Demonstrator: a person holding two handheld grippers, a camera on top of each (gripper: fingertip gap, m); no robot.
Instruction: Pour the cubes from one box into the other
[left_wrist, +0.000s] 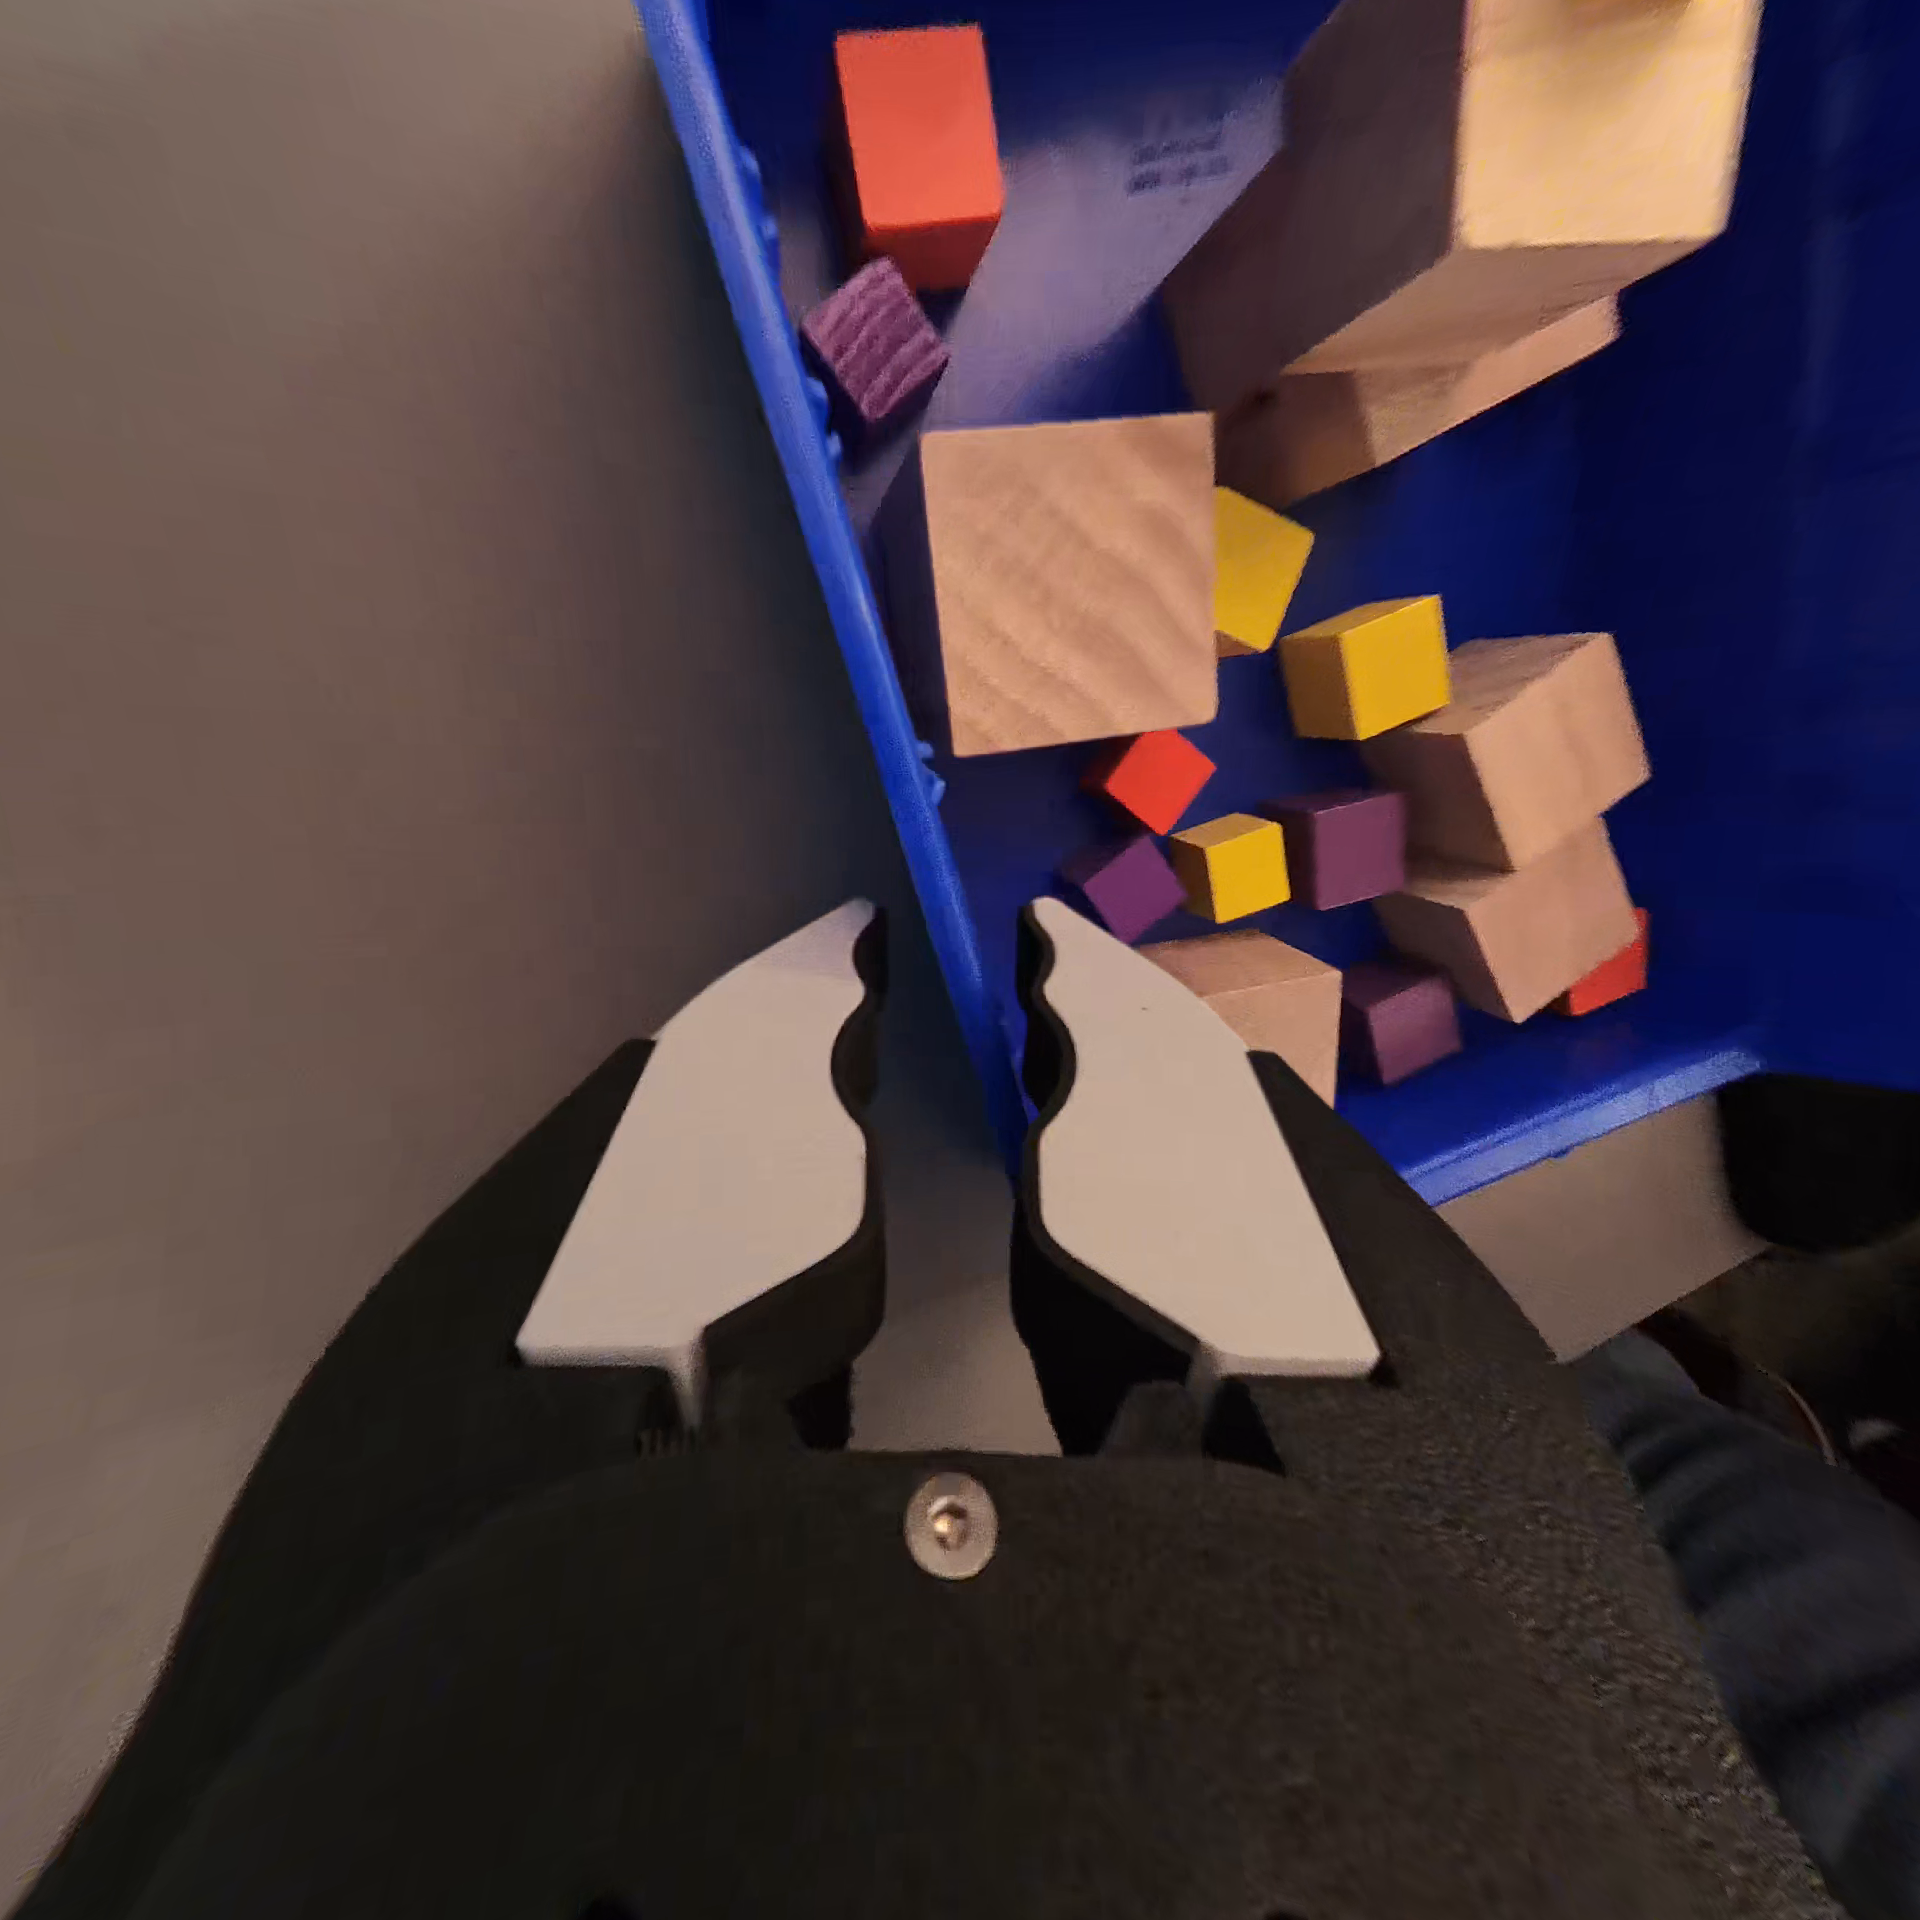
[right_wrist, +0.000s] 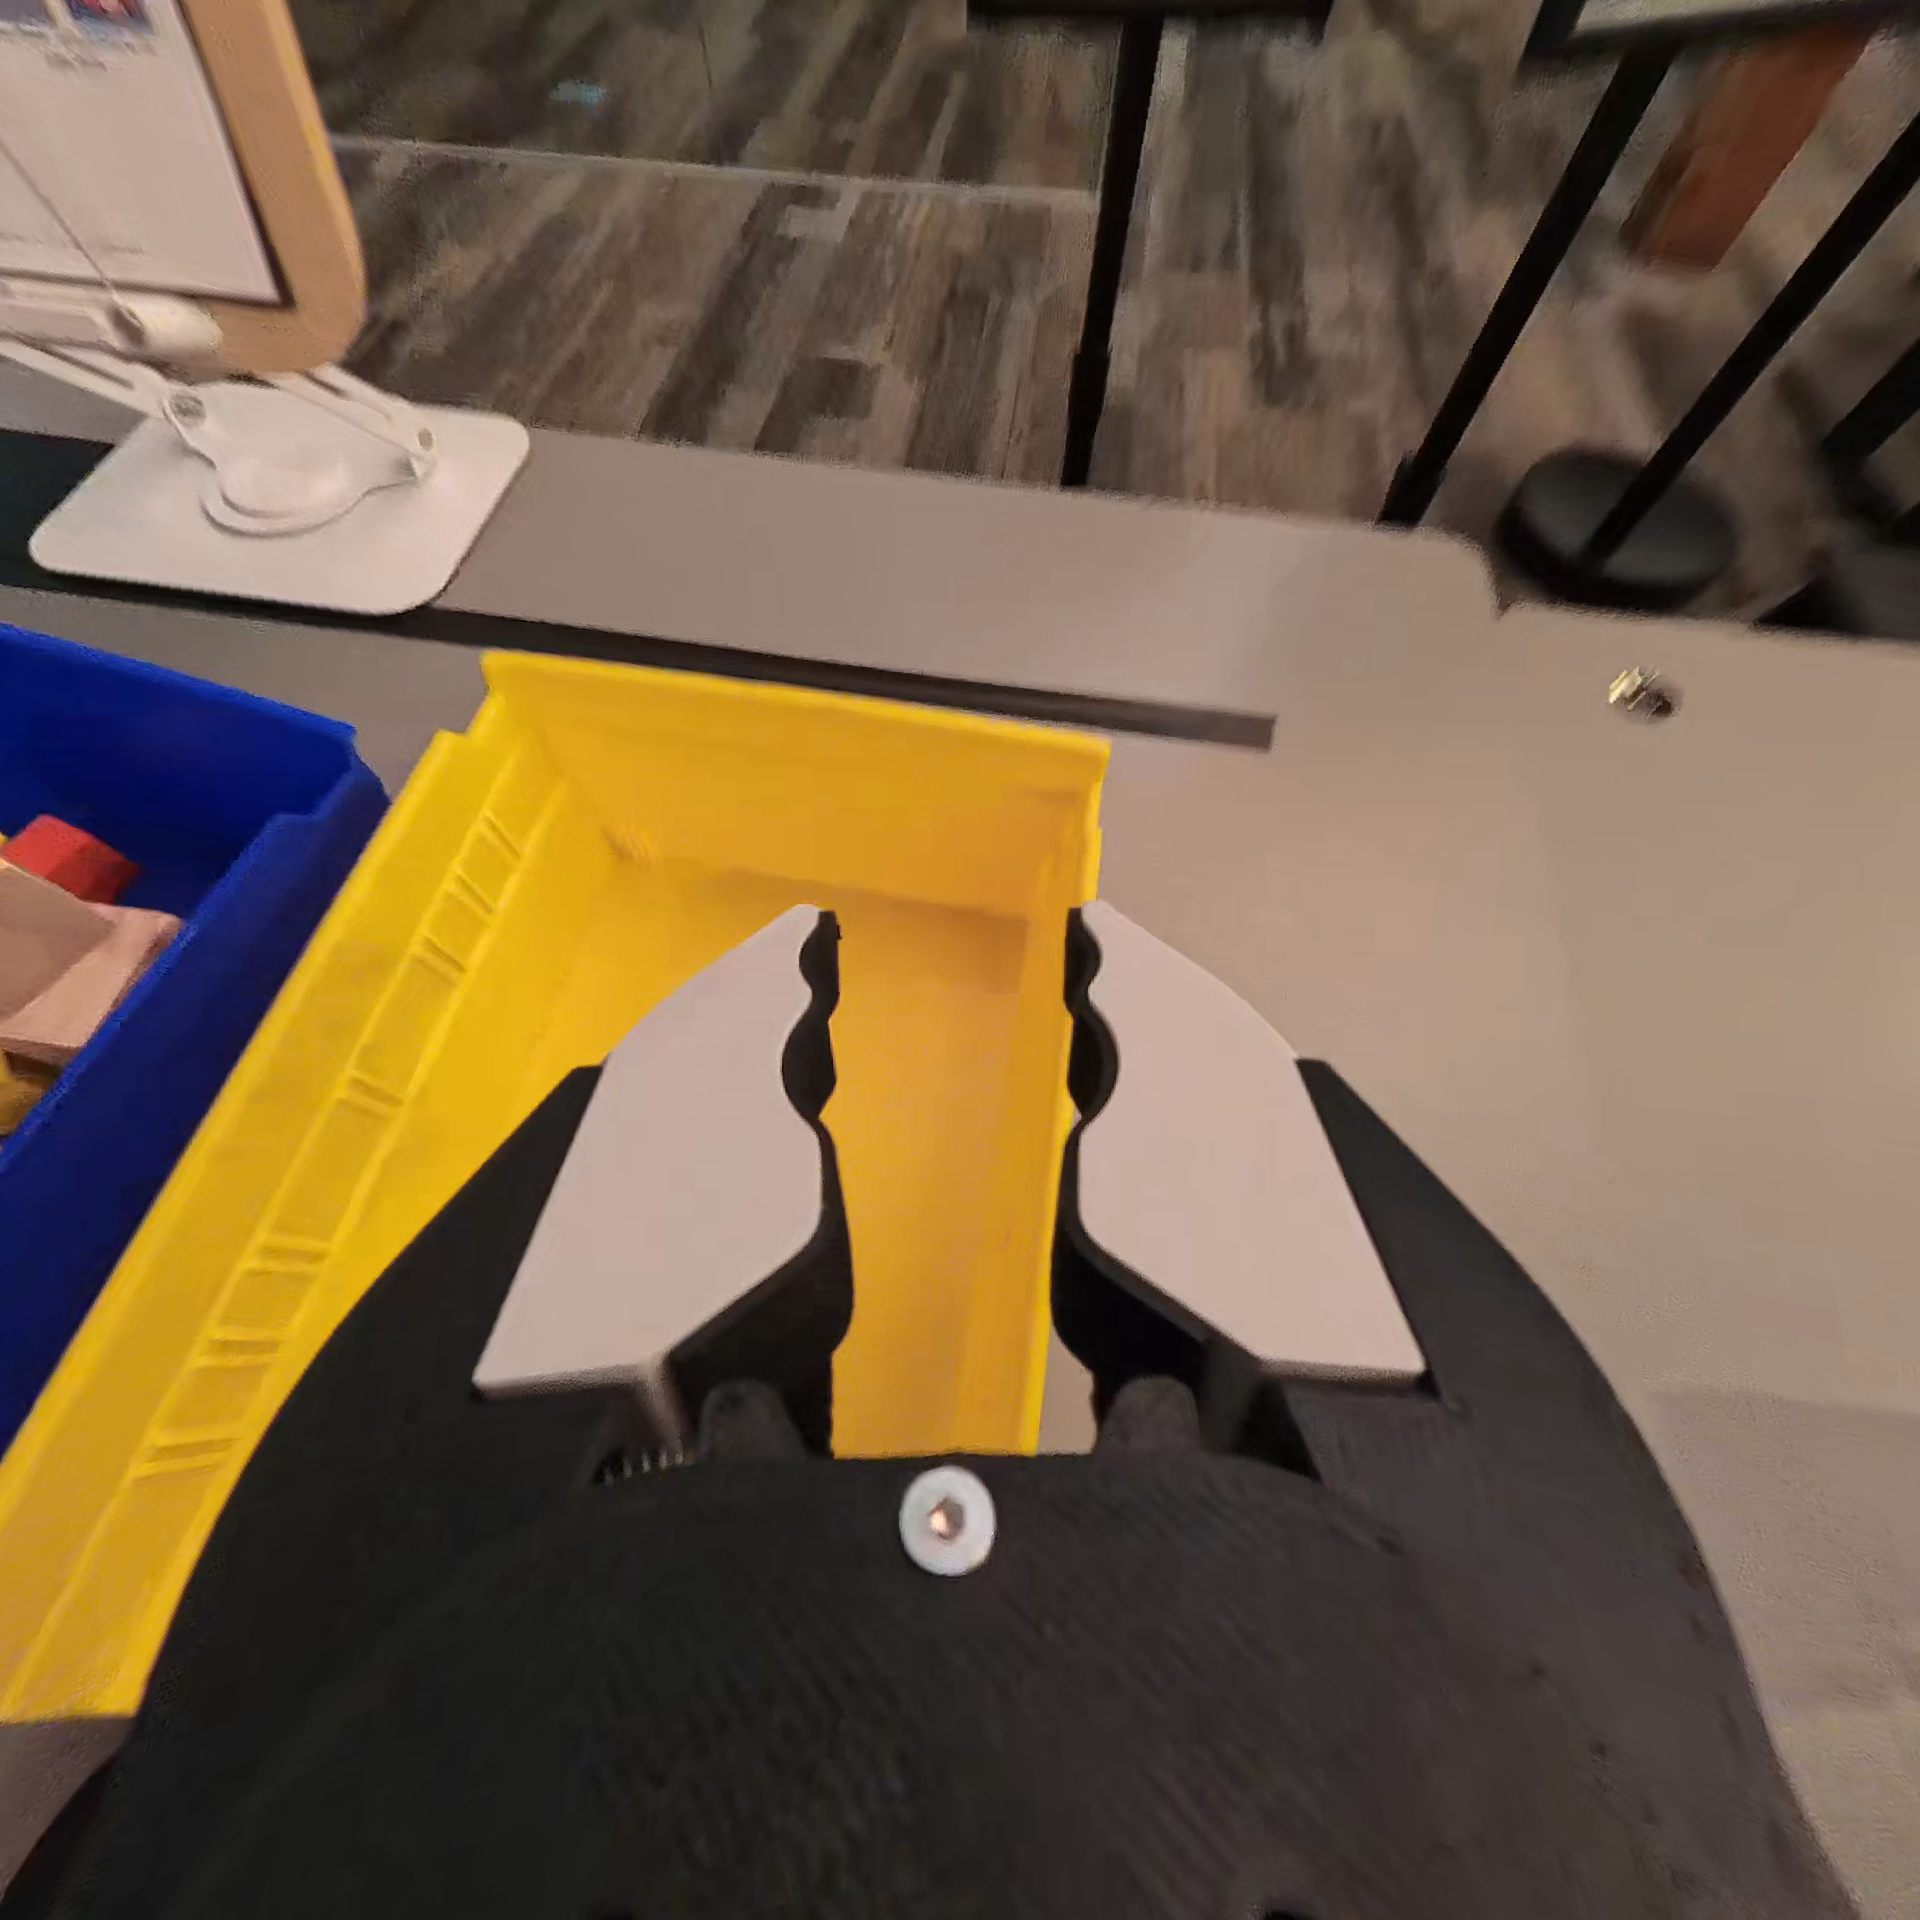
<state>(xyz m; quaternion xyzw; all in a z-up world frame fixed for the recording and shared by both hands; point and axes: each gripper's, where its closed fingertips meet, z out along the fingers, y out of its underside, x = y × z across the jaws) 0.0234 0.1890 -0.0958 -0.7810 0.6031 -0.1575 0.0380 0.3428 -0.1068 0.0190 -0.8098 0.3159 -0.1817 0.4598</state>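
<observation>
Black gripper housing fills the near edge in both views. Left gripper straddles the blue box's left wall, jaws a little apart and not visibly pinching it. Right gripper sits over the yellow box's right wall, jaws apart, one finger inside, one outside. Both boxes stand side by side on the grey bench, long axes running away from the grippers, blue to the left. Cubes lie in the blue box: roughly six plain wood, three red, three yellow, five purple, though some may be hidden. Yellow box shows empty. Far left, a white stand.
</observation>
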